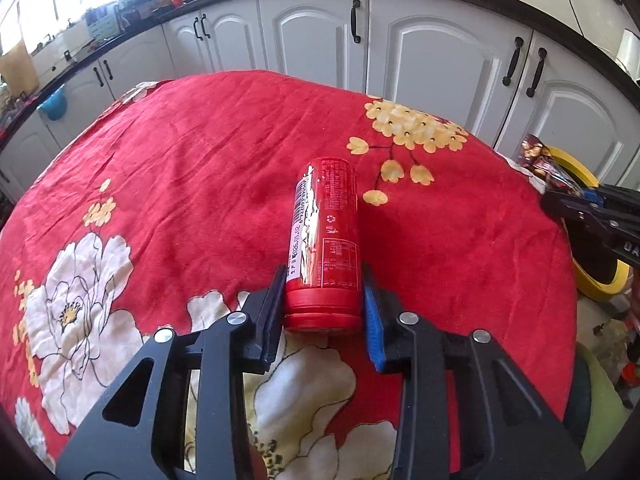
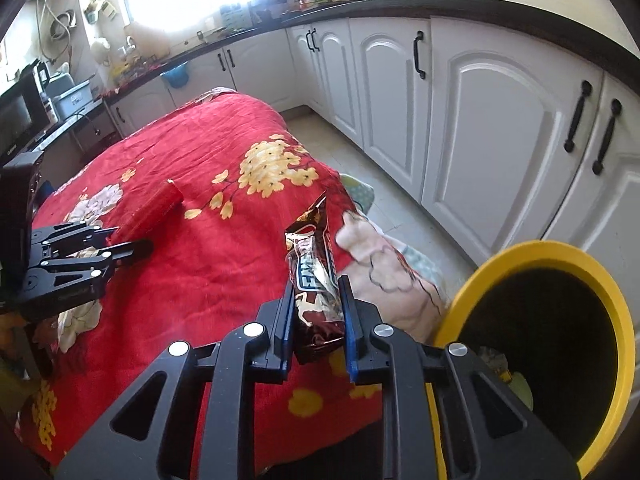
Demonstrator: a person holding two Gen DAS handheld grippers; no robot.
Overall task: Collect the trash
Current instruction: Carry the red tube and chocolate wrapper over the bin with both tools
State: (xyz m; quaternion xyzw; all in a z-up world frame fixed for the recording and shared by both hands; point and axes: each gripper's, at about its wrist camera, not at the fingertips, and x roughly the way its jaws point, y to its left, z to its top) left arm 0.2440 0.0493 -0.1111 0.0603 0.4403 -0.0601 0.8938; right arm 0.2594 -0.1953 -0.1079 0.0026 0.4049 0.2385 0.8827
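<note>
Table (image 1: 532, 184) draped in red floral cloth (image 1: 192, 168), wrinkled, hanging over edges. Red can (image 1: 326, 240) lying on its side on cloth, near middle, base toward far edge. Rest of cloth bare.

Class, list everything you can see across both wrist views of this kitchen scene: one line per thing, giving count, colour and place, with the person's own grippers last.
red can: one, red with white print, lying on the tablecloth, between the left gripper's fingers
snack wrapper: one, shiny brown, off the cloth, pinched in the right gripper
bin: one, yellow rim, dark inside, beside the table on the right
tablecloth: one, red with white and yellow flowers, covering the table
cabinets: a row, white with black handles, behind the table
countertop: one, black, above the cabinets, carrying bottles and pots
left gripper: one, black with one blue pad, closed on the can
right gripper: one, black with blue pads, closed on the wrapper
</note>
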